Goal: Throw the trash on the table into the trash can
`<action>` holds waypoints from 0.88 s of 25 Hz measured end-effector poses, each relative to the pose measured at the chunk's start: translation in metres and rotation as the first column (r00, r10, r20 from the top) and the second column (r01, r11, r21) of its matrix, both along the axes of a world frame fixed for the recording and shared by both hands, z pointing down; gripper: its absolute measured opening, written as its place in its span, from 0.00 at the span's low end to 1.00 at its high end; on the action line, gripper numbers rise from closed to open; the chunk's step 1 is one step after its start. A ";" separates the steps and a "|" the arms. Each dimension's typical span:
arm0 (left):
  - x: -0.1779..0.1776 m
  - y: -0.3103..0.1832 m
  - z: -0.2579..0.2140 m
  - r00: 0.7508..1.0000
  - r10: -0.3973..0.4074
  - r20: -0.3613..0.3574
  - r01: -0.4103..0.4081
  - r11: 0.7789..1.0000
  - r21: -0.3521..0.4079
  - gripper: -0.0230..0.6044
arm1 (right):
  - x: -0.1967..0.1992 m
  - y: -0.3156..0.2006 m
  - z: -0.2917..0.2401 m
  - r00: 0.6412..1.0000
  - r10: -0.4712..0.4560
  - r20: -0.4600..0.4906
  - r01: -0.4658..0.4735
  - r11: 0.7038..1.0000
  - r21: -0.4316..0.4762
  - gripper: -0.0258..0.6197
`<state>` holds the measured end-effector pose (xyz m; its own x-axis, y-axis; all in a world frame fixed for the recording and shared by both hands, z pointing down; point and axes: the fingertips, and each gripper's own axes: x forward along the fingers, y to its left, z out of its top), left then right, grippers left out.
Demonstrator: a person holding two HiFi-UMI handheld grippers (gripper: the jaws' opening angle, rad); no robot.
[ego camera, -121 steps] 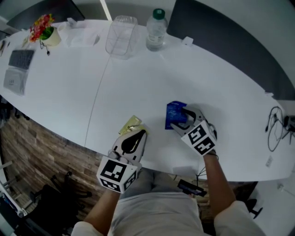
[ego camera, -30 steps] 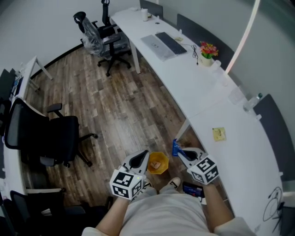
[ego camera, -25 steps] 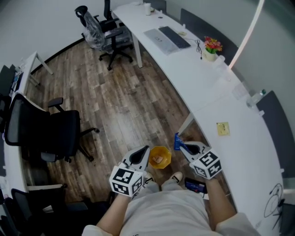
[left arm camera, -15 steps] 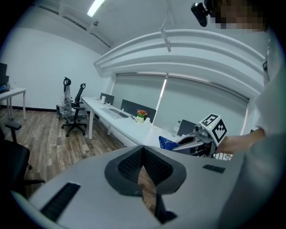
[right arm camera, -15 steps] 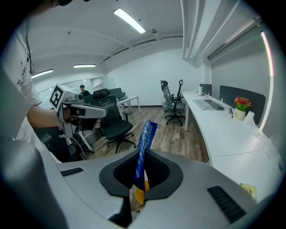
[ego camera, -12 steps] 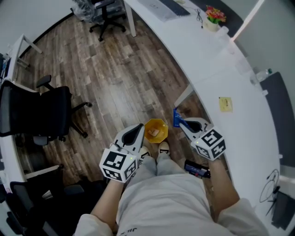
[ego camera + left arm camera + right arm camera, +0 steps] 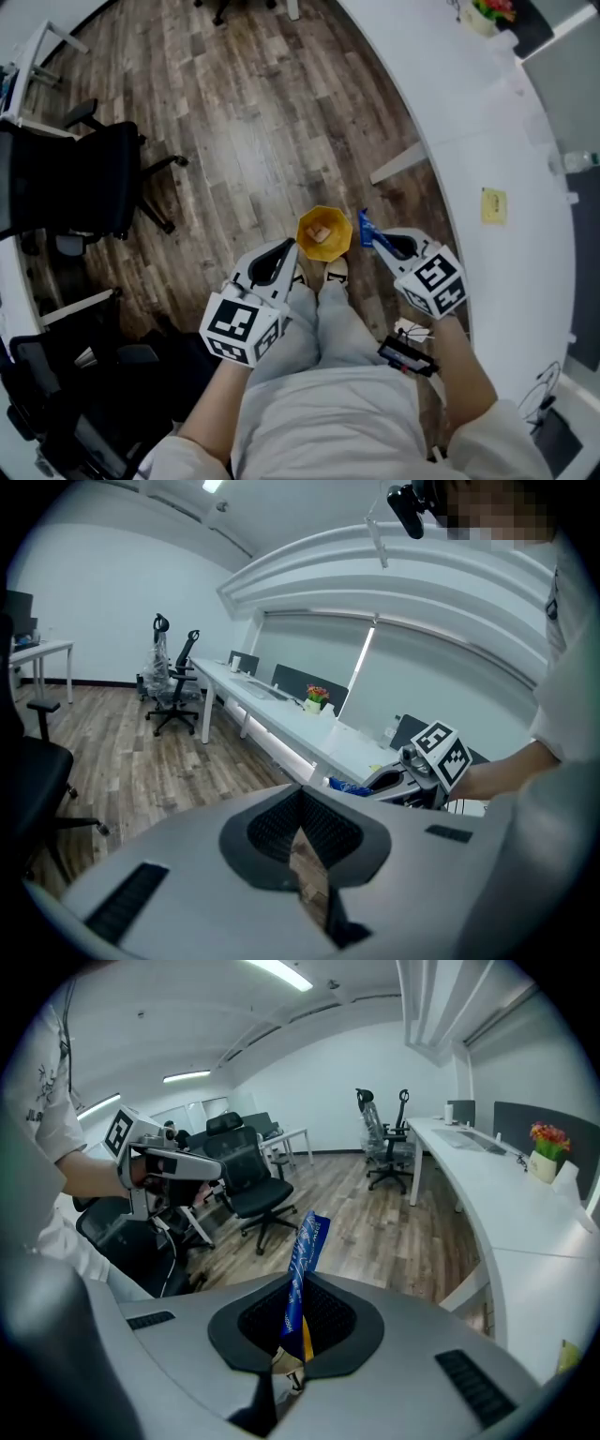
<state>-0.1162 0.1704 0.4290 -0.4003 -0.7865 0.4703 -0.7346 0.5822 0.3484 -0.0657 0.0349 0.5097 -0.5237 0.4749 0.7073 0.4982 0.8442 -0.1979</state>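
The right gripper [image 7: 373, 240], clamped on the blue wrapper [image 7: 365, 228], has sunk beside the yellow trash can [image 7: 323, 233], left gripper [image 7: 285, 249] closed on nothing, so the drop looks close.

A: Head view, position?
B: Above the person, aimed steeply down. The brown wood-plank floor [image 7: 253, 103] fills most of it; the long curved white desk [image 7: 487, 122] runs down the right side; left gripper [image 7: 284, 253] and right gripper [image 7: 378, 242] sit low-centre.
A: Left gripper view?
B: Mounted close behind its own jaws, near level, facing along the desk's front edge. The right gripper shows at its right.
A: Right gripper view?
B: Same close mount, facing out over the floor toward black swivel office chairs [image 7: 248, 1180]. A crinkled blue plastic wrapper [image 7: 302, 1260] stands at near centre; left gripper far left; desk edge at right.
A: Overlap?
B: All three share floor, desk, wrapper.
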 end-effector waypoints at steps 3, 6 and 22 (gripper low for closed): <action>-0.006 0.009 0.027 1.000 -0.016 -0.020 0.016 1.000 -0.016 0.04 | -0.009 0.011 0.037 0.999 -0.022 -0.034 0.021 1.000 -0.012 0.10; -0.008 0.020 0.056 0.998 -0.031 -0.053 0.029 0.999 -0.028 0.04 | -0.014 0.023 0.074 0.996 -0.035 -0.082 0.033 0.999 -0.021 0.10; -0.013 0.022 0.237 0.991 -0.014 -0.132 0.006 0.998 -0.065 0.04 | -0.008 0.043 0.301 0.981 -0.045 -0.191 0.050 0.998 0.022 0.10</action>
<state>-0.1290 0.1923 0.6665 -0.3389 -0.7493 0.5690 -0.6785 0.6136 0.4039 -0.0739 0.0782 0.8106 -0.3556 0.4759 0.8044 0.4934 0.8265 -0.2709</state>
